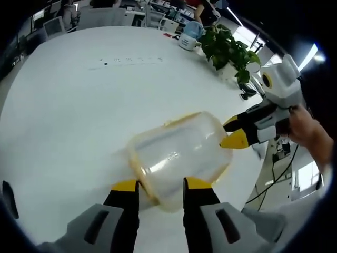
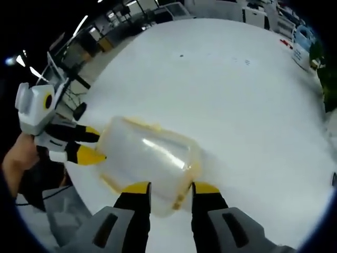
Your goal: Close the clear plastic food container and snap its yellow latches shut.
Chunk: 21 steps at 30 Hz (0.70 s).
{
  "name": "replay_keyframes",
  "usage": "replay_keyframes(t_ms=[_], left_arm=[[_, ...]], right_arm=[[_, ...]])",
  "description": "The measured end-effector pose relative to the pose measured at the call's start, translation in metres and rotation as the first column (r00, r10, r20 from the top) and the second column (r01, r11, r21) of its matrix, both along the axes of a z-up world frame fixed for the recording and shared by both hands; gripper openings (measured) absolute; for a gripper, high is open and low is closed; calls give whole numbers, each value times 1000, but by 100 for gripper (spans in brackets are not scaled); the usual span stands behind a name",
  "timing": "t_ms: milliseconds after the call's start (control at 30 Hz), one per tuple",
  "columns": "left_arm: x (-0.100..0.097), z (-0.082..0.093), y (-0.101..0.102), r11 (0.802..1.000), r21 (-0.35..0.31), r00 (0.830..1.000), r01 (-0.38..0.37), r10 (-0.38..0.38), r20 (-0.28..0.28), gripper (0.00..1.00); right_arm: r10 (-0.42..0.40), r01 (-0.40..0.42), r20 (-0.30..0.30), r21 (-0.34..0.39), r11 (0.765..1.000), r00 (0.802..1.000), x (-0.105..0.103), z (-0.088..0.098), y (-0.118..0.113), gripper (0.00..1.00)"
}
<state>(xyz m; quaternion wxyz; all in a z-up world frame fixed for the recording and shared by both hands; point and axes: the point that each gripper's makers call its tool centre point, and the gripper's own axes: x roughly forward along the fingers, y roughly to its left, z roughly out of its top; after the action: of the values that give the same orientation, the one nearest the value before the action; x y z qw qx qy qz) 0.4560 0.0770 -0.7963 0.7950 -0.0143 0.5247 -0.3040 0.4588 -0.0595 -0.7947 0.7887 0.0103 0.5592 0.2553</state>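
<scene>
The clear plastic container with a yellow rim lies on its side over the white table. My left gripper straddles its near end, and the plastic fills the gap between the yellow-tipped jaws. Coming in from the right, the right gripper has its tips against the far end, with a hand behind it. In the right gripper view the same container sits between the right gripper and the left gripper, which enters from the left. I cannot make out the yellow latches clearly.
A potted green plant and a white and blue appliance stand at the table's far right. Chairs and desks line the room behind. The table edge runs close to the container, with cables on the floor beyond it.
</scene>
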Motion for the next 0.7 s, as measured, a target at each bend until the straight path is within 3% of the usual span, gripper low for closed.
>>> replay_keyframes(t_ms=[233,400,700], left_arm=[[-1,1,0,1000,-4,1000,15,-15,20,31],[0,0,0,1000,-8,1000,27,-27,16,31],[1,1,1,1000,-5,1000,18,-18,22,33]], right_arm=[[-29,29,16,2,1000,999,-6,-1,-1,28],[-67,67,-3,17,998,998,-7,-2,-2,28],[-55,55,-10,16,998,998,-6,-2,-1,29]])
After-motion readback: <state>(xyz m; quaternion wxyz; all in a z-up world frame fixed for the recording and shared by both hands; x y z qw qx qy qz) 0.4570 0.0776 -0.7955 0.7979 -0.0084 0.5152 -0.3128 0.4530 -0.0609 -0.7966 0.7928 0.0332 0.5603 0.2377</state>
